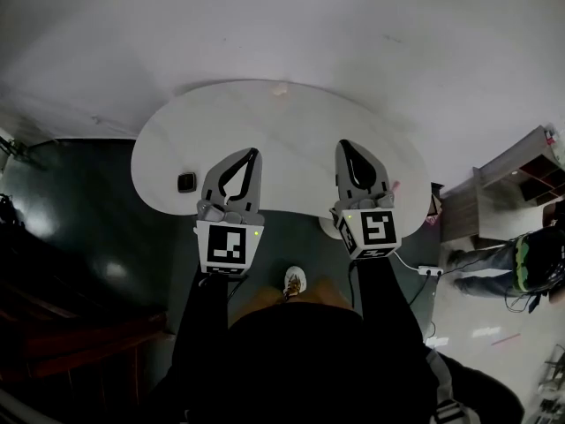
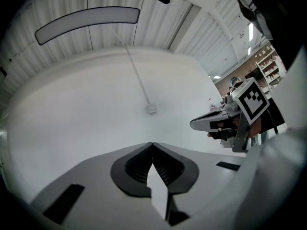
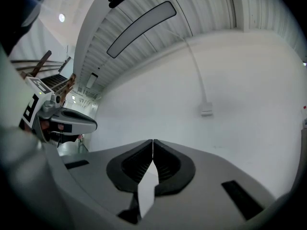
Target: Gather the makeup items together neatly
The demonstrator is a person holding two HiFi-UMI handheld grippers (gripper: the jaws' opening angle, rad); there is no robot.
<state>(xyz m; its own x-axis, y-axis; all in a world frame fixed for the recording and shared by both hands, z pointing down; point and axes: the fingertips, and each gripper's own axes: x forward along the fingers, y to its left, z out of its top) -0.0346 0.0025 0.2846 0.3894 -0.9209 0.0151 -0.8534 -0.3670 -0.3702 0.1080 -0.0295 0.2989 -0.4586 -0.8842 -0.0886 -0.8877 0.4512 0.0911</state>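
Observation:
A white rounded table (image 1: 282,140) stands ahead of me by the wall. On its left part lies a small black square item (image 1: 185,182). A small pale item (image 1: 281,88) sits at the far edge, and something pink (image 1: 395,186) shows at the right edge. My left gripper (image 1: 254,154) is held level over the table's near edge, jaws shut and empty (image 2: 152,143). My right gripper (image 1: 346,146) is beside it, also shut with nothing between its jaws (image 3: 152,141). Each gripper view shows the other gripper to its side: the right gripper (image 2: 211,123) and the left gripper (image 3: 72,121).
A white wall with a cable and a small box (image 2: 151,109) (image 3: 206,110) rises behind the table. At the right stand a wooden shelf (image 1: 521,170) and a person's legs (image 1: 490,268). A power strip (image 1: 430,270) lies on the floor. The floor on the left is dark.

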